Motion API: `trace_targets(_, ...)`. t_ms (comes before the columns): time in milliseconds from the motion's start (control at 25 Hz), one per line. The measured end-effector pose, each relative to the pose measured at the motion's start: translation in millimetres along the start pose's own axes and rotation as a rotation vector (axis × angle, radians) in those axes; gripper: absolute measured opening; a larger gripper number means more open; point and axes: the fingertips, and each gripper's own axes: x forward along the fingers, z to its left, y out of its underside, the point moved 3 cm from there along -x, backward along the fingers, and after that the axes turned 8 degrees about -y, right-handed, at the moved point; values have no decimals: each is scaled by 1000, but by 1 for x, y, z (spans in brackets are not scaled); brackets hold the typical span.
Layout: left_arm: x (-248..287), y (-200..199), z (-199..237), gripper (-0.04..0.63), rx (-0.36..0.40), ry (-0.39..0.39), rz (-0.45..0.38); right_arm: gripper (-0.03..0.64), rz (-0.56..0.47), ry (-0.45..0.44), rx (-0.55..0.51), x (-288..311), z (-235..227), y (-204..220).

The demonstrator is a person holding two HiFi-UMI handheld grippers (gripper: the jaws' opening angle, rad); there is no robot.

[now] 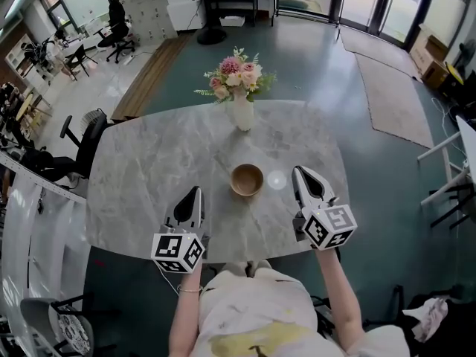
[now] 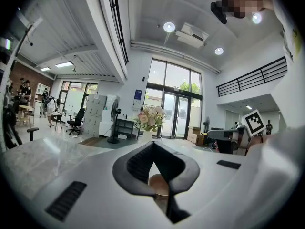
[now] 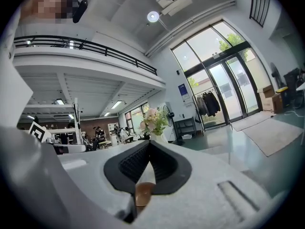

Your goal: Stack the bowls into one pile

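Here a brown bowl (image 1: 247,179) sits upright near the middle of the grey marble surface (image 1: 149,169), a little toward the person's side. From above it cannot be told whether it is one bowl or several nested together. Beyond it, toward the far edge, stands a white vase (image 1: 242,114) of pink and cream flowers, well apart from the bowl.

The left tool (image 1: 197,192) is held over the near part of the surface, to the left of the bowl and clear of it, pointing away from the person. In the left gripper view its jaws meet at the tips and grip nothing. The bowl (image 2: 159,184) shows low down through the gap behind the tips, and the flowers (image 2: 150,119) rise past them.

The right tool (image 1: 297,171) is on the other side, its tips about level with the bowl, near it but not touching. Its jaws are also closed and empty. In the right gripper view the bowl (image 3: 143,193) peeks through the slit below the pads, with the vase (image 3: 156,136) straight ahead.
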Motion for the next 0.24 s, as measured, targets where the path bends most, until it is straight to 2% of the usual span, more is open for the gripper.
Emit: trace_targets(240, -6, -3, 2, 0, -8, -25, -11, 6, -4, 9, -4, -5, 2, -1)
